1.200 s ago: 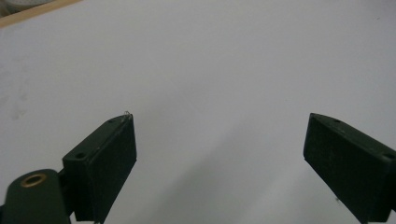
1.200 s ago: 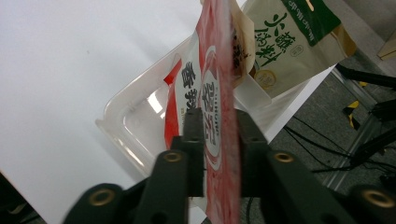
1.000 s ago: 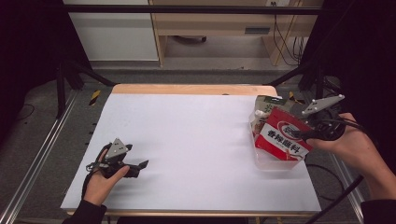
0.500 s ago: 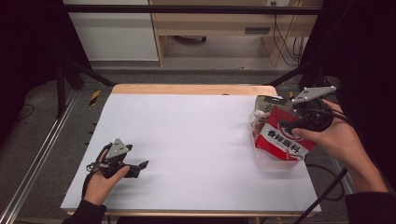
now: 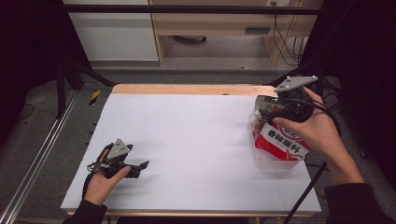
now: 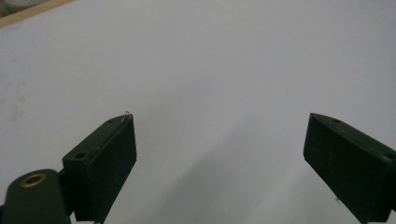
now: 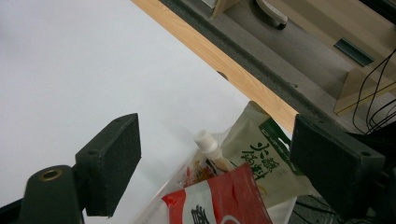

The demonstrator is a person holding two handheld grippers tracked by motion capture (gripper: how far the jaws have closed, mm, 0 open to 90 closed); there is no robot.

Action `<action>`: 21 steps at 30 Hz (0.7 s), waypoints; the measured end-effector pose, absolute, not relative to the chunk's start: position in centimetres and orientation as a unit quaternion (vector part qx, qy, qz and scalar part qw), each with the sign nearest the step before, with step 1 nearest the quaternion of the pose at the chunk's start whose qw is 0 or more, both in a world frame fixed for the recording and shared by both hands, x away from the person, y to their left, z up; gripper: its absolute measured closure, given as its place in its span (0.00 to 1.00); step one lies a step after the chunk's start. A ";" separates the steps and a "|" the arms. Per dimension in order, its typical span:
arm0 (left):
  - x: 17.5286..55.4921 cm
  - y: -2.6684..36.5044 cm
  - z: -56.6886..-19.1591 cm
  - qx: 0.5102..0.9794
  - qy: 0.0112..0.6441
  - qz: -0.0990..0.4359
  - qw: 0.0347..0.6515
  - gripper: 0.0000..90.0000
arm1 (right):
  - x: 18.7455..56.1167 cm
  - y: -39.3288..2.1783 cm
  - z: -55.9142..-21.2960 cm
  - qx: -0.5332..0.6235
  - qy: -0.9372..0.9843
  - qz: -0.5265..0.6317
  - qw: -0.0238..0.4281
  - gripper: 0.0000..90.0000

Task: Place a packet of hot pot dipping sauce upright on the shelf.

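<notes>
While my right gripper (image 5: 275, 112) hovers over the clear plastic bin (image 5: 280, 163) at the right edge of the tabletop (image 5: 196, 135), its jaws have just been opening and now stand spread with nothing between them. Standing in the bin, the red seasoning pouch (image 5: 282, 142) looks light, soft and glossy, so I judge it slippery and liable to buckle; I would pinch its flat sealed top edge. Behind it sit a spouted pouch (image 7: 210, 149) with a stiff white cap and a pale green packet (image 7: 261, 163). My left gripper (image 5: 140, 165) rests near left, jaws spread, empty.
</notes>
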State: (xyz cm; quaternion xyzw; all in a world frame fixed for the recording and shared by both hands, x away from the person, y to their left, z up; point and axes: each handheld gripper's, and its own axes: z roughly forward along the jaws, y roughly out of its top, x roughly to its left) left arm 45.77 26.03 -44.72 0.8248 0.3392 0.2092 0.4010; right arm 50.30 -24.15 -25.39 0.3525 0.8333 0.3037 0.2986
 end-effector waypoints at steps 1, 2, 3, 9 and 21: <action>45.8 26.0 -44.7 0.825 0.339 0.209 0.401 0.11 | 50.4 -24.0 -25.4 0.354 0.832 0.306 0.298 0.19; 45.8 26.0 -44.8 0.825 0.339 0.210 0.400 0.10 | 50.5 -23.9 -25.4 0.354 0.831 0.308 0.298 0.19; 45.8 26.0 -44.8 0.826 0.339 0.210 0.399 0.11 | 50.6 -23.8 -25.4 0.357 0.829 0.309 0.298 0.18; 45.8 25.9 -44.8 0.827 0.338 0.210 0.398 0.10 | 51.0 -23.3 -25.1 0.385 0.810 0.322 0.304 0.19; 45.6 26.1 -44.7 0.827 0.336 0.211 0.399 0.10 | 50.3 -20.5 -24.3 0.393 0.785 0.351 0.325 0.19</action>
